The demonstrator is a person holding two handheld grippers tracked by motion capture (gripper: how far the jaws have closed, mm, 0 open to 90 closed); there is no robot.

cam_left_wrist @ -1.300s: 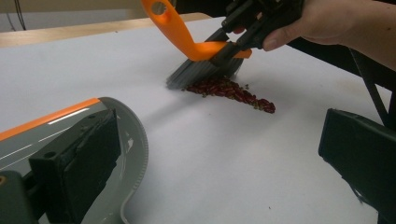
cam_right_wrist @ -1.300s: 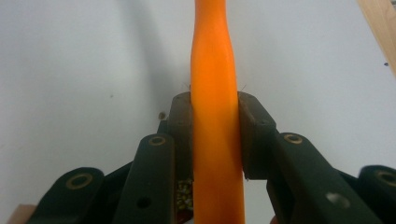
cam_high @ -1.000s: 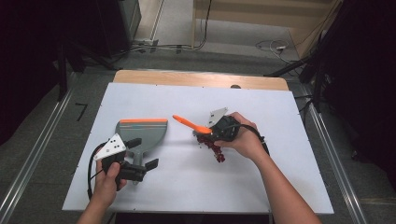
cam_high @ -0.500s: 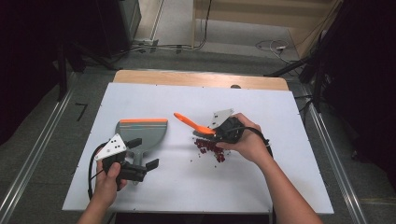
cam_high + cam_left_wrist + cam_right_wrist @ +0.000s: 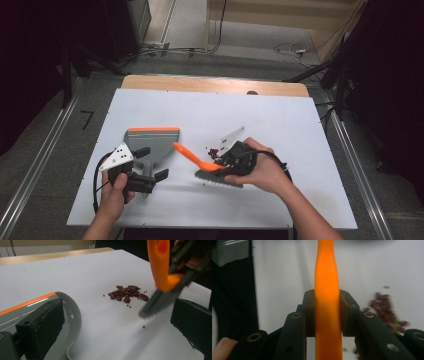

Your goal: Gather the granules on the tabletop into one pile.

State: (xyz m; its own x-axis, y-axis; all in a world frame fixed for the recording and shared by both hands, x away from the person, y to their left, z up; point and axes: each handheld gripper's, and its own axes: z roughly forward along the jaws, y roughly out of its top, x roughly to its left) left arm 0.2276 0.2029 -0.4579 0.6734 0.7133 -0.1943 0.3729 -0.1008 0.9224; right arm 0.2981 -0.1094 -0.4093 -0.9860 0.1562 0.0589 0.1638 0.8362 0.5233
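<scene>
A grey dustpan (image 5: 150, 142) with an orange front edge lies on the white table (image 5: 280, 120). My left gripper (image 5: 151, 163) rests at its handle end, jaws open and wide apart; the pan's rim (image 5: 75, 315) curves past one jaw. My right gripper (image 5: 215, 162) is shut on the orange handle of a brush (image 5: 187, 152), pads pressed on both sides of the brush handle (image 5: 327, 290). The brush's dark bristles (image 5: 155, 302) hang just above the table, near a small pile of red beans (image 5: 127, 293). In the high view the beans (image 5: 214, 151) lie just beyond the brush.
A wooden strip (image 5: 215, 84) runs along the table's far edge. Metal rails (image 5: 35, 170) flank both sides. A few stray beans (image 5: 143, 327) lie apart from the pile.
The right hand has carried the brush toward the person and a little up. The beans have shifted left toward the dustpan. The left hand has stayed still.
</scene>
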